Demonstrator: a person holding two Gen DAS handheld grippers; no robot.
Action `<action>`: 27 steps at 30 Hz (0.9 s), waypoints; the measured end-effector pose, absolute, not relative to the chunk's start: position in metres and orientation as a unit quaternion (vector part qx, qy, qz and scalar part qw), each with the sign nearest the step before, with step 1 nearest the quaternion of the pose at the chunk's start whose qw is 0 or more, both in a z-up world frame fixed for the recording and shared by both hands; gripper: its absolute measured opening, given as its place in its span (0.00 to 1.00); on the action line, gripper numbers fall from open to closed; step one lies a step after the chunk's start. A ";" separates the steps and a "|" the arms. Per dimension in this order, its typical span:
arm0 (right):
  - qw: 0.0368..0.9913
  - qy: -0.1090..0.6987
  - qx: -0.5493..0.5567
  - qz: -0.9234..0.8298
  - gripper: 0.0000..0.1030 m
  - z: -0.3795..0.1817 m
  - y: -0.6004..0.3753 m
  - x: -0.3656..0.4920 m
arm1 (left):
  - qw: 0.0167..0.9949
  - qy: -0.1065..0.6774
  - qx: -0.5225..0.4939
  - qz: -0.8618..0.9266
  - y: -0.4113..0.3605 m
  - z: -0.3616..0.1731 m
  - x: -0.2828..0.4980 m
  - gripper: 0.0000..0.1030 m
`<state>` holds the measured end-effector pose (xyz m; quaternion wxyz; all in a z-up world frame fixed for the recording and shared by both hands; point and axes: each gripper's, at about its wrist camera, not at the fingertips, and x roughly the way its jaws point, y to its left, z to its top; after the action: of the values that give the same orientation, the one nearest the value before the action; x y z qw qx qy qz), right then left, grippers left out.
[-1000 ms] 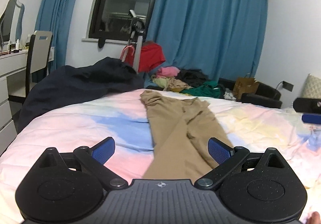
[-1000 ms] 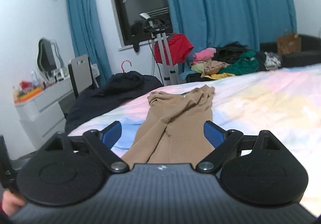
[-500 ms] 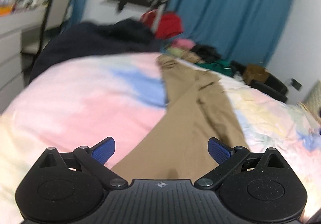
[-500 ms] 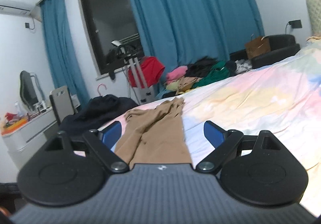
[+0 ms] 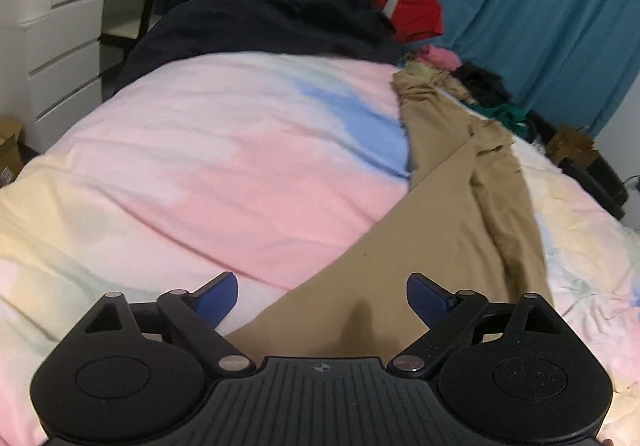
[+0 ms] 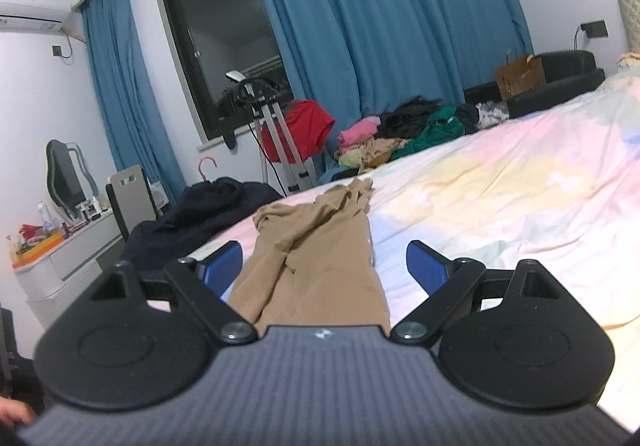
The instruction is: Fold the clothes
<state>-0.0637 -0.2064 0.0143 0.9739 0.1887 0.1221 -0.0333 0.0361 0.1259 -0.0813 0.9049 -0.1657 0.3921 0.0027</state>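
Tan trousers (image 5: 460,214) lie lengthwise on the pastel bedspread (image 5: 224,166), waistband at the far edge, legs running toward me. My left gripper (image 5: 322,296) is open and empty, low over the near end of a trouser leg. In the right wrist view the trousers (image 6: 316,246) run straight away between the fingers. My right gripper (image 6: 324,266) is open and empty, just above the near part of the trousers.
A dark garment heap (image 5: 260,18) lies at the bed's far left edge. A mixed clothes pile (image 6: 404,134) sits beyond the bed by the blue curtains. A white dresser (image 5: 52,38) and chair stand on the left. A stand with a red garment (image 6: 304,126) is by the window.
The left gripper has tilted down and swung left, lower over the trouser leg. The right gripper has turned slightly right and stays over the trousers. Both stay open.
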 end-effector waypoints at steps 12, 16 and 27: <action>0.967 0.159 0.193 -0.048 0.88 0.004 -0.212 -0.057 | 0.873 0.422 -0.243 0.036 0.152 -0.097 0.037 0.79; 0.967 0.160 0.191 -0.053 0.87 0.000 -0.215 -0.056 | 0.869 0.425 -0.248 0.041 0.148 -0.097 0.038 0.79; 0.945 0.219 0.218 -0.110 0.87 -0.025 -0.220 -0.045 | 0.845 0.431 -0.317 0.013 0.161 -0.109 0.034 0.61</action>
<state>-0.0446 -0.2195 -0.0251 0.9447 0.2182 0.2187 -0.1100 0.0340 0.1615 -0.1095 0.8445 -0.3174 0.4311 0.0131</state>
